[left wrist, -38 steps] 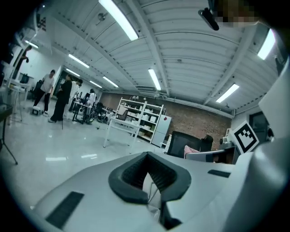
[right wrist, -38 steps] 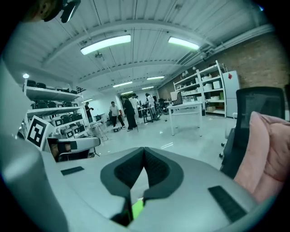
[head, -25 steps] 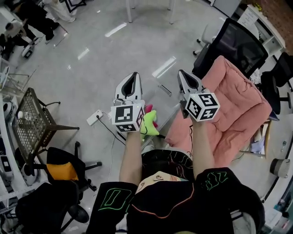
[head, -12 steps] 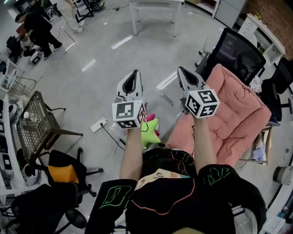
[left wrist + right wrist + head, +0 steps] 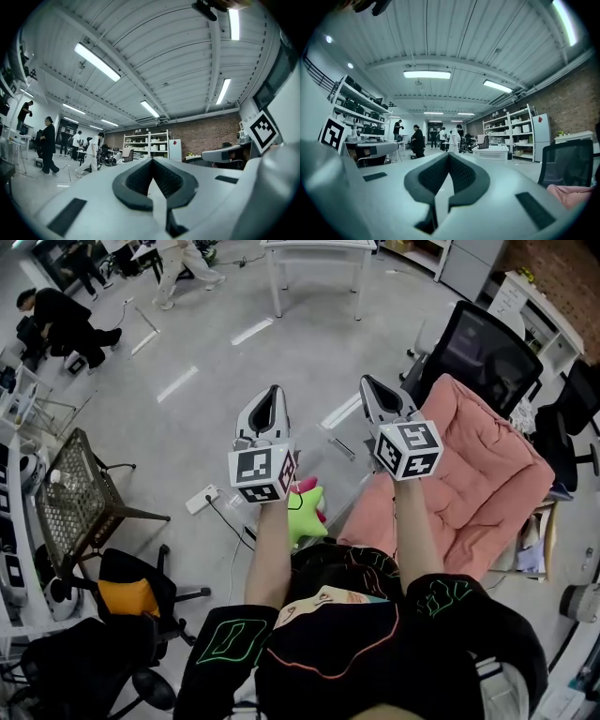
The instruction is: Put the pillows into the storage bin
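Nearest, in the head view, a person in black is holding both arms out forward, a gripper in each hand. A green star-shaped pillow (image 5: 305, 510) is lying on the floor just beyond the person's legs, below and between the two forearms and nearer the left gripper (image 5: 273, 392). Neither gripper is touching it. A big pink pillow (image 5: 478, 474) is sprawling to the right, under and beside the right gripper (image 5: 366, 382), with its far edge against a black office chair (image 5: 483, 343).

Only the head view is showing the green pillow, since both gripper views are looking level across the room. The left gripper view is showing its own jaws pressed together with nothing between them. In the right gripper view the jaws are likewise meeting and empty. That view alone is catching the chair back and a corner of the pink pillow at its lower right.

Farther left on the floor, a white power strip (image 5: 202, 500) is lying near a wire mesh basket on legs (image 5: 70, 488), and what it is holding cannot be made out. Farthest off, a white table (image 5: 314, 247) is standing. The gripper views are adding white shelves (image 5: 150, 145) against a brick wall and several people walking.
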### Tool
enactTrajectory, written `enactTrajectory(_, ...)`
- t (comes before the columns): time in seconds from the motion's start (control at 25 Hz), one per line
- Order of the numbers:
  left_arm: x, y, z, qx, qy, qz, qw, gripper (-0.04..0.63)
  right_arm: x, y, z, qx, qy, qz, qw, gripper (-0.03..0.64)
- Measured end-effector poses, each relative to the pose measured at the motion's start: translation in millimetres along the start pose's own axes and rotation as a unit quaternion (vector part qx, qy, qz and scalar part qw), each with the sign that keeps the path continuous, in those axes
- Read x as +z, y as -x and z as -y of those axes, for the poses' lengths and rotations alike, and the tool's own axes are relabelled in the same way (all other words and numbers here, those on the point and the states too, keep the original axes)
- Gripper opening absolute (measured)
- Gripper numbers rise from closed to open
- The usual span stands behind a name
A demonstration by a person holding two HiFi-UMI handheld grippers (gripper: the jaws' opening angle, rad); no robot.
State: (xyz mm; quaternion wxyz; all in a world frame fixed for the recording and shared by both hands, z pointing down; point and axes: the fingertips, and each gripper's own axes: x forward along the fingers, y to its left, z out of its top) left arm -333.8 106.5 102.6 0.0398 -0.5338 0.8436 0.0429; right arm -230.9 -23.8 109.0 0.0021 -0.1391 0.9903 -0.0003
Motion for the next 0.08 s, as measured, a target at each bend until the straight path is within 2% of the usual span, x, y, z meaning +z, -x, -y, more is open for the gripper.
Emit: enactTrajectory(0.08, 0.2, 4.4, 0.2, 0.001, 0.0, 0.001, 1.0, -0.006, -0.2, 3.7, -1.7, -0.003, 0.001, 0.001, 1.0, 0.003)
